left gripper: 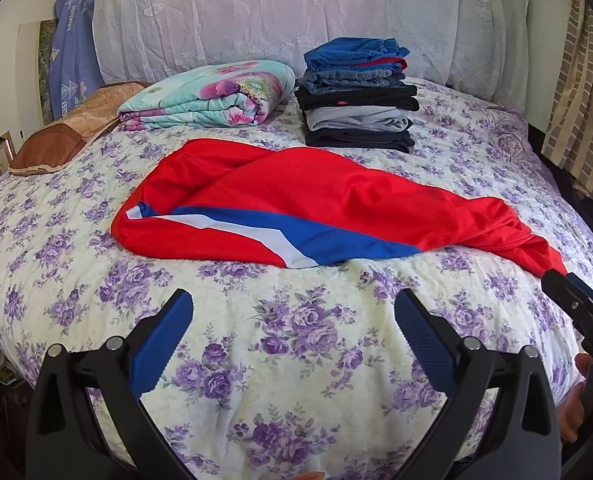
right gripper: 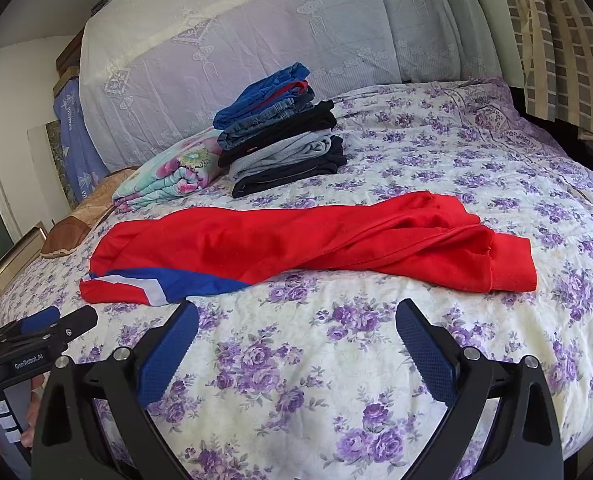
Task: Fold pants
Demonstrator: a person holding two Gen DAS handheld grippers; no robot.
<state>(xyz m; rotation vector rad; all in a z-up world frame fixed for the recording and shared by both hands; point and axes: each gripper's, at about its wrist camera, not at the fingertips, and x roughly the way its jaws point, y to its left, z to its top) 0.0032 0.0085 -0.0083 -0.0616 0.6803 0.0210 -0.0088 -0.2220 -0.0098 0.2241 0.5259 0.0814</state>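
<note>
Left wrist view: both grippers wide open, nothing held; red track pants lie unfolded on the bed.

Left gripper hovers over bare floral quilt, blue pads spread at full width, nothing between them, near edge of the pants just ahead, no contact. Right gripper same state: jaws wide, empty, over the quilt in front of the pants. Pants lie crosswise, rumpled; blue-white stripe panel toward the left end, ribbed red end toward the right. In the left view the right gripper's tip sits at the pants' right end; contact can't be told. Behind the pants: stack of folded clothes, folded floral blanket beside it, apart from the pants.
</note>
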